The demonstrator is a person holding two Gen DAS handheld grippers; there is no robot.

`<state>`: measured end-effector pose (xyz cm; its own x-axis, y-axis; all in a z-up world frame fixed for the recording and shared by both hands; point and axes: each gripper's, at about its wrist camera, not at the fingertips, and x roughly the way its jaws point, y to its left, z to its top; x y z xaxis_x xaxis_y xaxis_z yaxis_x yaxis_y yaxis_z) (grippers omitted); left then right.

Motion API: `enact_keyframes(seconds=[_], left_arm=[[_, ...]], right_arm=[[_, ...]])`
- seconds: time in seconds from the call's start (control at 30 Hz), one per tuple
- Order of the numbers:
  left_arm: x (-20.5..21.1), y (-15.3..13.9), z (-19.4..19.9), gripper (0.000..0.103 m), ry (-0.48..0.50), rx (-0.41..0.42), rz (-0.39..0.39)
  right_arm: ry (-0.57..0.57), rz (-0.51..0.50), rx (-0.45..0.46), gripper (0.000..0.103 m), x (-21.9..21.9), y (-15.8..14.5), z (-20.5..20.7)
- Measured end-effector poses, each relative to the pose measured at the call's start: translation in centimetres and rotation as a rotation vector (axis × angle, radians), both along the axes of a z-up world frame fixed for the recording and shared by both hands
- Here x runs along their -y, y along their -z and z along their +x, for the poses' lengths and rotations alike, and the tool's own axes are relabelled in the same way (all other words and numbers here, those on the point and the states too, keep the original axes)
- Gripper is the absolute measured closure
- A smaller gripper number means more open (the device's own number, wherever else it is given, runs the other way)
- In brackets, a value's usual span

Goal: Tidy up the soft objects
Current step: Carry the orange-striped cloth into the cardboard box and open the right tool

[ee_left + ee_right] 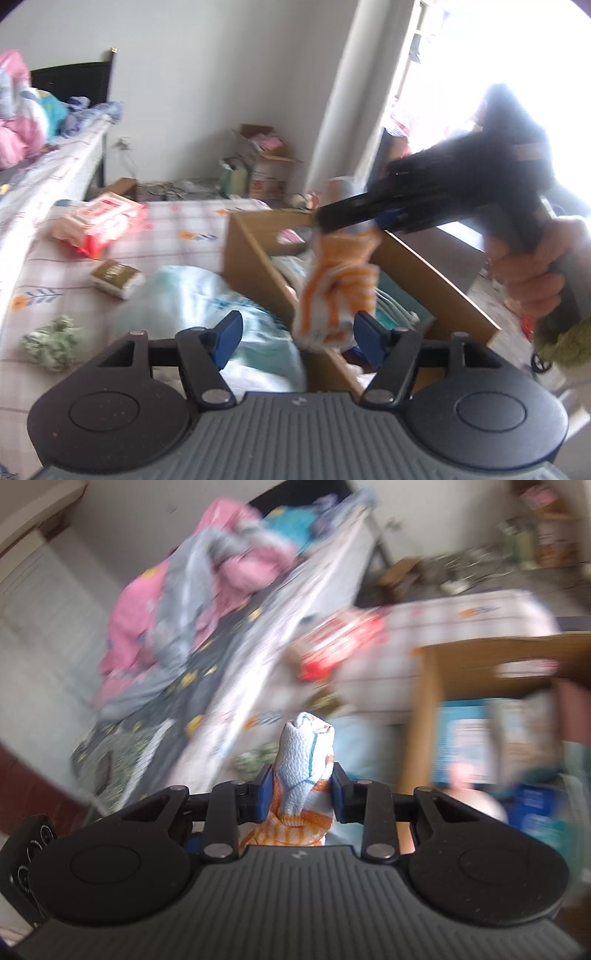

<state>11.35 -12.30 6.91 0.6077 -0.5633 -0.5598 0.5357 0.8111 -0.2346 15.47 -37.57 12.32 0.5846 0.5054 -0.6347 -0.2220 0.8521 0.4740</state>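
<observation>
Cluttered bedroom desk [177, 221]; right gripper [298, 788] clamps the orange-striped cloth [338, 284], hanging long-axis down above the cardboard box [436, 280]; left gripper [297, 326] spread apart just below.

A low surface covered by a checked cloth with flower prints [177, 229] is seen beside a bed [44, 177]. On the cloth are laid a red and white pack [99, 221], a small brown and white packet [118, 278], a crumpled green and white rag [51, 345], a pale blue bag [207, 306] and an open wooden box [255, 258]. Pink and grey bedding [177, 602] is heaped on the bed.
</observation>
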Motion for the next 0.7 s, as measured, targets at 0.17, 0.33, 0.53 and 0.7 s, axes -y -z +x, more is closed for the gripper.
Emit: enact_keyframes(seconds=[0.17,0.33,0.53,0.7], left_arm=[[0.3,1.8,0.0,0.035,-0.017,-0.039,0.022],[-1.3,2.8,0.5,0.035,-0.072,-0.082,0.032],[-2.8,2.4,0.1,0.036,-0.127,-0.091,0.024],[-3.7,2.3,0.1,0.036,-0.151,-0.091,0.019]], right_arm=[[0.082,-0.273,0.051,0.074,6.2,-0.3,-4.4],[-0.016,-0.512,-0.007,0.073,7.3,2.6,-5.5],[-0.246,-0.659,-0.192,0.072,2.6,11.1,-2.1],[-0.257,-0.601,-0.270,0.061,1.2,13.2,0.2]])
